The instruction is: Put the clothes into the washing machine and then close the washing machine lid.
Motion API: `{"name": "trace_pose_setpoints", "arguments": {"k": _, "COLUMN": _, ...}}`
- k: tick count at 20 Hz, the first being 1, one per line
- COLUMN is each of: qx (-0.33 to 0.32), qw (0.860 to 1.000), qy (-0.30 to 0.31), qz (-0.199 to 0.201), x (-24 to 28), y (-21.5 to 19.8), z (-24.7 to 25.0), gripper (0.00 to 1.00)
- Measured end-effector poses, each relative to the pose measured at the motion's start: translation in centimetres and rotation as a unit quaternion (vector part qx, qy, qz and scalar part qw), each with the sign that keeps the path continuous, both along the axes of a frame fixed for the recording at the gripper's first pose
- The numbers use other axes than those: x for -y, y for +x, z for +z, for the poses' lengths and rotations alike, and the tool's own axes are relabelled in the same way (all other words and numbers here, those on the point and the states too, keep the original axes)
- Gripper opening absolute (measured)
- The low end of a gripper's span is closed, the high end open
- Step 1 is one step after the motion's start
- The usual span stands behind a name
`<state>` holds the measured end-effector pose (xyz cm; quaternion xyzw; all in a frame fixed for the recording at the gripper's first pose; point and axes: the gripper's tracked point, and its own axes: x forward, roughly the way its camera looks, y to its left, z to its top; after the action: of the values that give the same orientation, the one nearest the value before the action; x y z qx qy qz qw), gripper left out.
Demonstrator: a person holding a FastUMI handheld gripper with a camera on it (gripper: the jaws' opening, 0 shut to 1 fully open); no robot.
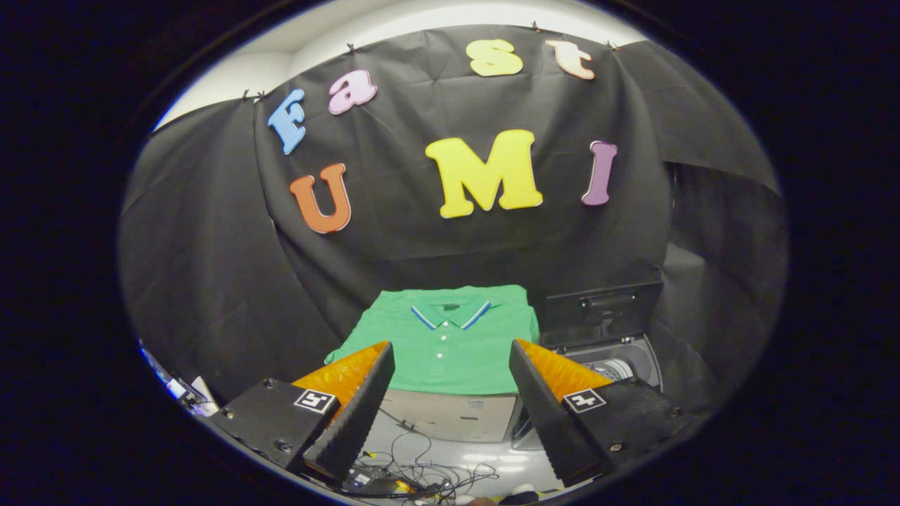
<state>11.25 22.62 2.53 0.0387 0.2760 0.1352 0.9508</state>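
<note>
While gripper (450, 351) gapes, shirt (443, 337) lies ahead.

Black cloth wall (422, 253) behind; white ceiling (365, 21) above; tangled cables (415, 471) on pale floor (485, 464).

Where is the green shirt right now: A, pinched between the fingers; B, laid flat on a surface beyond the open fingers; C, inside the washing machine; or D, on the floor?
B: the green shirt lies spread flat beyond the gripper, whose fingers stand wide open and touch nothing, left of the washing machine with its lid up.
</note>
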Motion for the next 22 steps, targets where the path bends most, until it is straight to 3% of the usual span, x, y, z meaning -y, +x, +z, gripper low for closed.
{"name": "trace_pose_setpoints", "arguments": {"k": 6, "qx": -0.096, "qw": 0.994, "qy": -0.037, "qz": 0.039, "x": -4.9, "y": 5.1, "z": -2.9, "gripper": 1.0}}
{"name": "trace_pose_setpoints", "arguments": {"k": 8, "qx": -0.134, "qw": 0.989, "qy": -0.052, "qz": 0.029, "x": -5.7, "y": 7.3, "z": -4.9, "gripper": 1.0}}
{"name": "trace_pose_setpoints", "arguments": {"k": 13, "qx": -0.242, "qw": 0.965, "qy": -0.093, "qz": 0.049, "x": -7.3, "y": 11.0, "z": -10.5, "gripper": 1.0}}
{"name": "trace_pose_setpoints", "arguments": {"k": 22, "qx": -0.334, "qw": 0.929, "qy": -0.155, "qz": 0.047, "x": -7.8, "y": 15.6, "z": -17.8, "gripper": 1.0}}
